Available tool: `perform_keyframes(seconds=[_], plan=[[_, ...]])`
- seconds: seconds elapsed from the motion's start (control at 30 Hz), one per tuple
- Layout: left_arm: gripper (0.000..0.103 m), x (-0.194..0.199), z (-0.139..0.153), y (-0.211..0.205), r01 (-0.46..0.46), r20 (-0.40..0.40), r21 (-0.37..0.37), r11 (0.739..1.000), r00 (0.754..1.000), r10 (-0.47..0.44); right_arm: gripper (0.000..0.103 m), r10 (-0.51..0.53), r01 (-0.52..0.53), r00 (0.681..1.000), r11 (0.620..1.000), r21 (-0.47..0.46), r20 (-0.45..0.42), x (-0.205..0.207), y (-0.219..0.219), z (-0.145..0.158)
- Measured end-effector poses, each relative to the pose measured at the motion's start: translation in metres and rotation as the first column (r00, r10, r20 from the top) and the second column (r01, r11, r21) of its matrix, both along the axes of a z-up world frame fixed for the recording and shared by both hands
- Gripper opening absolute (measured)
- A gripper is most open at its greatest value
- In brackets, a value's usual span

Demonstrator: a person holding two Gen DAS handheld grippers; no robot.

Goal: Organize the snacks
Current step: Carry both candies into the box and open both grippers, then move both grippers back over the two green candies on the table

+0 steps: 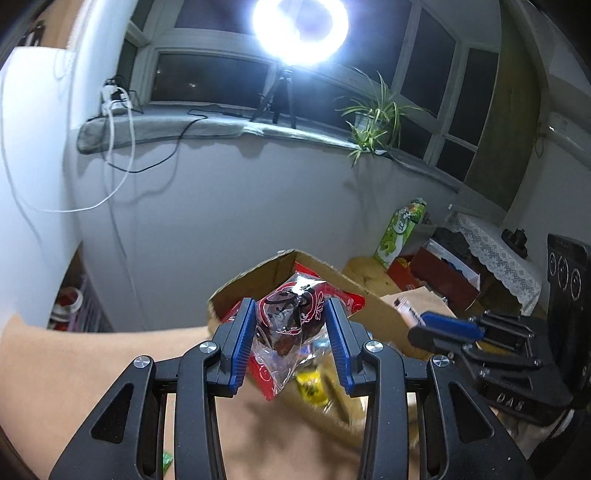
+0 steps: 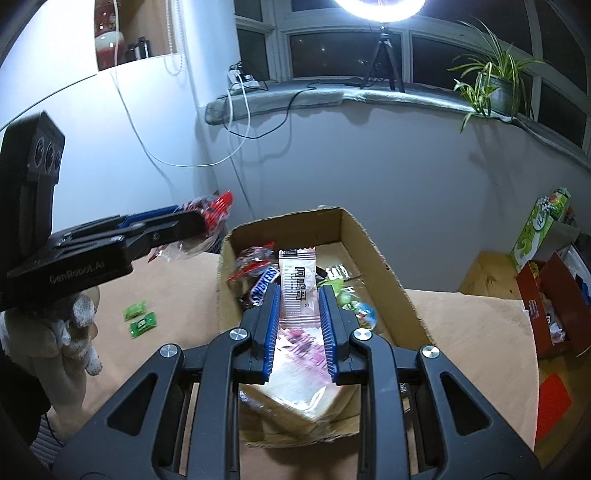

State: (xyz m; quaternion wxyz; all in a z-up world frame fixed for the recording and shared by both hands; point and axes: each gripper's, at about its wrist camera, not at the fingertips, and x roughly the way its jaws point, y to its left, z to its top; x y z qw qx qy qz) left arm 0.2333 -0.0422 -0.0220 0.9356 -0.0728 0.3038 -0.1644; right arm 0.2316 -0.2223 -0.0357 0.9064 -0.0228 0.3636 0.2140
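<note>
Ring lamp (image 1: 300,31) blazing with blown-out glare above dark windows (image 1: 210,79) — cables casting soft shadows on the wall (image 1: 229,206); edges bending, corners blackening — near packets blurring.

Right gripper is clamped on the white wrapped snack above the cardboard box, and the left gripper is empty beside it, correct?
Not quite. The left gripper is not empty: the left wrist view shows it shut on a red and clear snack packet. The rest stands: the right gripper is clamped on the white wrapped snack above the cardboard box.
</note>
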Motion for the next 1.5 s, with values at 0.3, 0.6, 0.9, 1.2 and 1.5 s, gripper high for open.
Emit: perform_keyframes(seconds=[0.3,0.6,0.9,1.2,1.5], plan=[[0.037,0.035,-0.006,-0.023,0.024,-0.019,0.015,1.000,1.000,-0.024,0.022,-0.021,0.021,0.999,1.000,-0.004,-0.034,0.021,-0.013,-0.014],[0.037,0.062,-0.019,-0.046,0.043,-0.049,0.043,0.998,0.998,-0.041,0.022,-0.036,0.036,0.997,0.999,-0.012,-0.066,0.030,-0.023,-0.027],[0.037,0.074,-0.027,-0.057,0.044,-0.066,0.070,0.997,0.997,-0.040,0.022,-0.045,0.044,0.996,0.999,-0.013,-0.080,0.036,-0.028,-0.035],[0.042,0.075,-0.025,-0.059,0.041,-0.064,0.079,0.996,0.997,-0.036,0.046,-0.046,0.045,0.996,0.999,-0.010,-0.074,0.035,-0.028,-0.034],[0.054,0.073,-0.024,-0.060,0.034,-0.063,0.087,0.996,0.998,-0.028,0.085,-0.054,0.053,0.998,0.998,-0.024,-0.038,0.028,-0.024,-0.029]])
